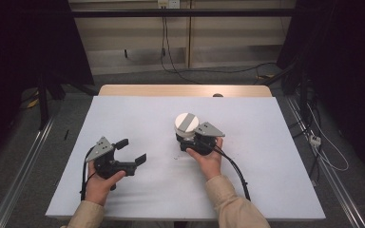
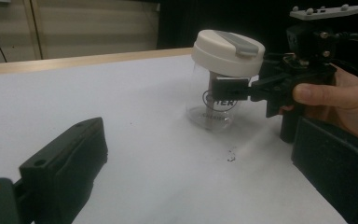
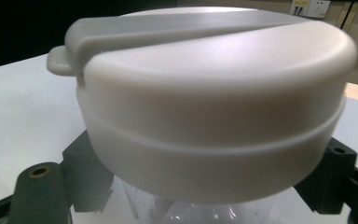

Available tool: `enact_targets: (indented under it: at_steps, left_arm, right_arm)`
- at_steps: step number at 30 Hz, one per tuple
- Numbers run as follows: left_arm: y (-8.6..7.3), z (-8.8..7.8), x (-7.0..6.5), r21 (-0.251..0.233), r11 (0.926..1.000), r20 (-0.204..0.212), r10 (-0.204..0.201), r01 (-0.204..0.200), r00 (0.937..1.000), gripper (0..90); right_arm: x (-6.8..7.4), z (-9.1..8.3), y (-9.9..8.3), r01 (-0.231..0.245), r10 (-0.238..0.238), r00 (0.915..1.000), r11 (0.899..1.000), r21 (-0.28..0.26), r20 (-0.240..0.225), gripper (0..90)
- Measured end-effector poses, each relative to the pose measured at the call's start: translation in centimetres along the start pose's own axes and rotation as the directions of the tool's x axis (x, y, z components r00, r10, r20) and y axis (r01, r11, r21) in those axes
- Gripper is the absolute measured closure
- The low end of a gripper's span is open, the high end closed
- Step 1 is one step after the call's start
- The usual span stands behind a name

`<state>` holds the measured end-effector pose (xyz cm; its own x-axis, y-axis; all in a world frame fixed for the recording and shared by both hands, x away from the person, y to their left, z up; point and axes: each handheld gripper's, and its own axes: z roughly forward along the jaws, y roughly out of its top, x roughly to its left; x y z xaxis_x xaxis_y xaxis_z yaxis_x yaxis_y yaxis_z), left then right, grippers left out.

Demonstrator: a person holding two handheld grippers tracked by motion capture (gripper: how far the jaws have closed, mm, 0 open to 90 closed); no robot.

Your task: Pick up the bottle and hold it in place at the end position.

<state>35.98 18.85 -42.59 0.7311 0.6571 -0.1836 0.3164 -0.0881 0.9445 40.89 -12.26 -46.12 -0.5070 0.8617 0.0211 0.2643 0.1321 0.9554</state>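
A clear jar with a broad cream lid is the thing to steer by: it stands upright near the middle of the worktop, which is covered by a pale, faintly bluish sheet. Along the far edge, beyond the jar, a strip of bare light wood shows.

The right gripper comes at the jar from the person's side, its black jaws pinching the clear body just under the lid — the left gripper view shows one pad flat against the printed wall. The right hand is wrapped round the gripper's body, cable trailing back toward the sleeve.

Well to the left of the jar, and nearer the person, the left gripper is held over the sheet with its jaws spread wide and nothing between them.

A small dark speck lies on the sheet just in front of the jar.

Behind the worktop the room is dim — grey floor, a pale wall panel with a socket and black cables hanging down, dark curtains either side, metal rails along the floor.
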Motion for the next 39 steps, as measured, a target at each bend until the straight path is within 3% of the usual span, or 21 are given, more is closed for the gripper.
enact_targets:
  at_steps: [9, 17, 26, 36, 39]
  left_arm:
    - [1.0, 2.2, -0.7, 0.015, 0.9999, 0.025, -0.009, 0.009, 0.9996, 6.5]
    - [1.7, 3.6, -1.2, 0.028, 0.9996, 0.056, 0.004, -0.006, 0.9984, 17.3]
    - [2.1, 5.2, -2.0, 0.045, 0.9977, 0.063, 0.047, -0.05, 0.9969, 26.6]
    - [3.0, 6.5, -2.6, 0.069, 0.9965, 0.086, 0.041, -0.047, 0.9955, 47.3]
    - [3.1, 6.8, -2.5, 0.075, 0.9968, 0.105, 0.017, -0.025, 0.9944, 55.8]
  right_arm:
    - [0.0, 0.0, 0.0, -0.004, 0.004, 1.0, 1.0, 0.001, 0.001, 19.3]
    - [-0.1, 0.0, 0.0, -0.009, 0.009, 1.0, 1.0, 0.003, 0.0, 19.2]
    - [0.0, 0.0, 0.0, -0.01, 0.01, 0.9999, 1.0, 0.004, 0.002, 19.3]
    - [0.0, 0.0, 0.0, -0.008, 0.008, 1.0, 1.0, 0.004, 0.001, 19.3]
    - [-0.1, 0.0, 0.0, -0.01, 0.01, 1.0, 1.0, 0.006, 0.002, 19.3]
